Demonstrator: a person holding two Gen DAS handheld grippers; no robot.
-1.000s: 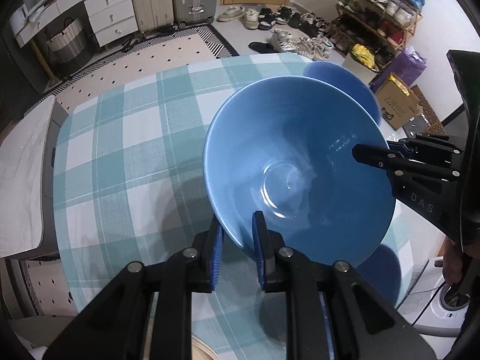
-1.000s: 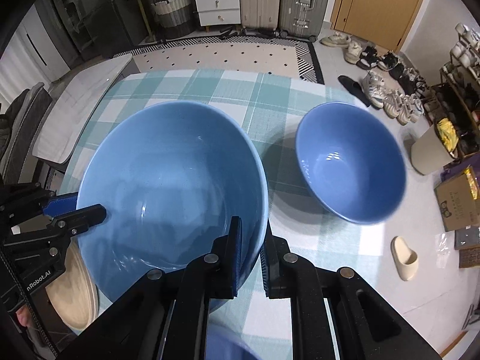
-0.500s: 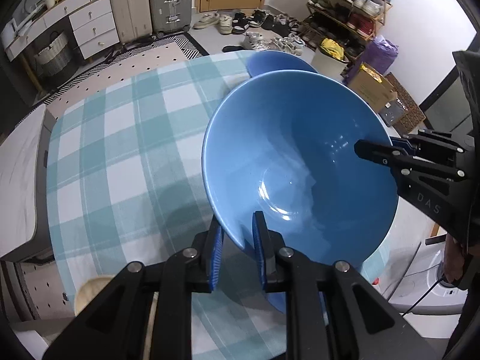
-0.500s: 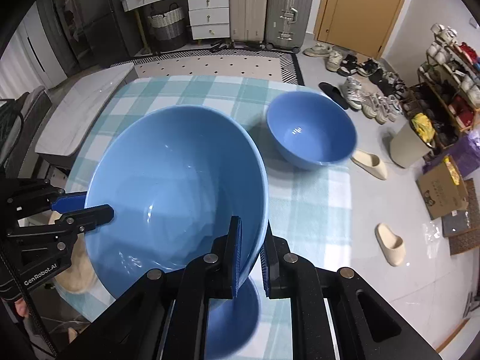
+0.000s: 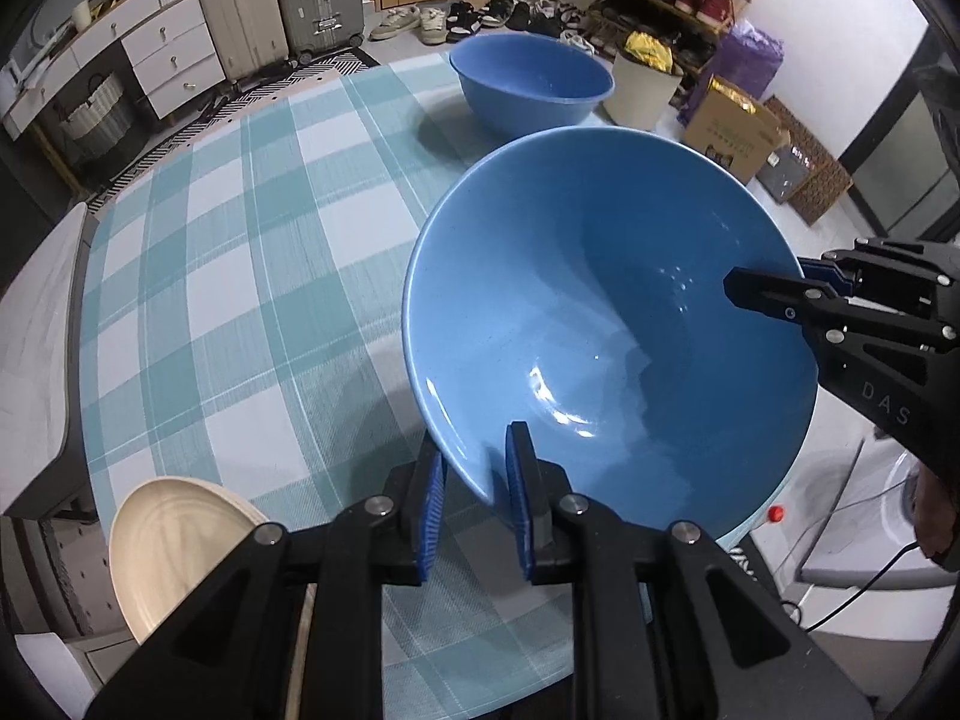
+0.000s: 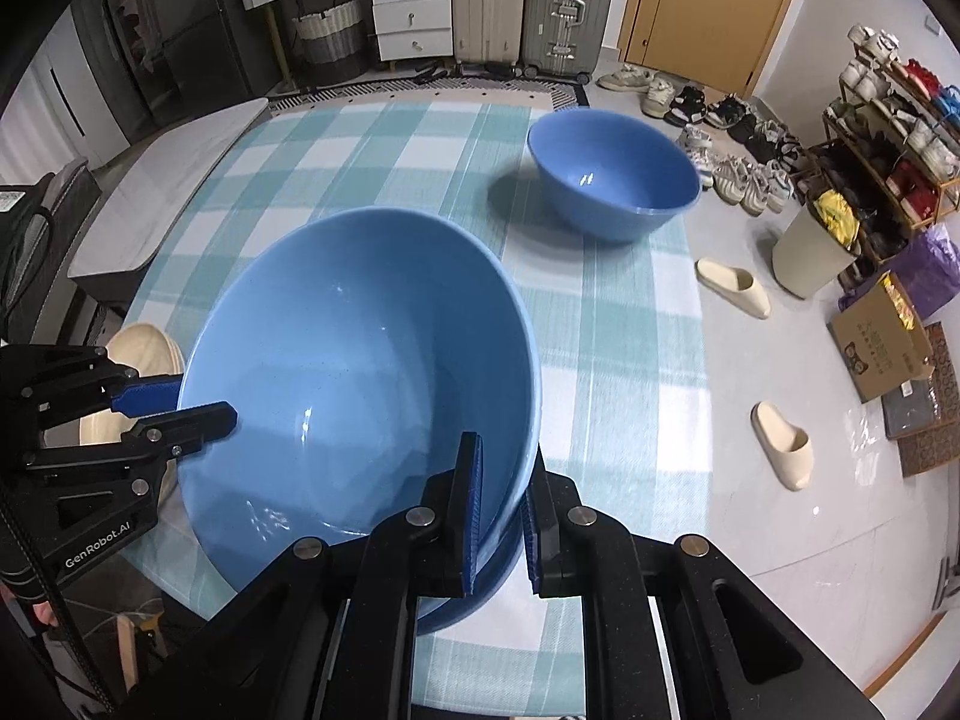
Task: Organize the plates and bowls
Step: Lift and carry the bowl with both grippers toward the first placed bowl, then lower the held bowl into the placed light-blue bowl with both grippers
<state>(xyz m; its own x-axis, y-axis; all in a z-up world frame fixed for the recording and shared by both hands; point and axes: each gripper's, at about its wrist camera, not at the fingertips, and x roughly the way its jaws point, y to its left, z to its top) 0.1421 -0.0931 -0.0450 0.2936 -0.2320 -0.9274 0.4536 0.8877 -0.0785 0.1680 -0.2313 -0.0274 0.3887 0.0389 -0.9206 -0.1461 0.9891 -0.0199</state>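
Two grippers on one bowl: I hold the big blue bowl with both, carried above the near edge of the table.
Bowl pose: tilted, open side up, nothing in it.
Left gripper: clamped on the bowl's near rim, one pad inside the wall, one outside.
Right gripper: clamped on the opposite rim the same way; its black finger shows over the bowl's right side in my left view.
Under the bowl: a blue edge shows beneath it in the right view; I cannot tell if that is another dish.
Just changed: a second ago the smaller blue bowl sat close beside my bowl; now it is well apart at the far right of the table. A cream plate has come into view at the near left edge.
Meaning: I judge I am carrying the big bowl to the near side, away from the small bowl, probably to set it down by the plate; nothing is placed yet.
Count, bowls: 2 sure, both blue, one held, one standing on the checked cloth.
Count, plates: 1 cream seen; maybe more stacked under it, unclear.
Count, grippers: 2, both gripping.
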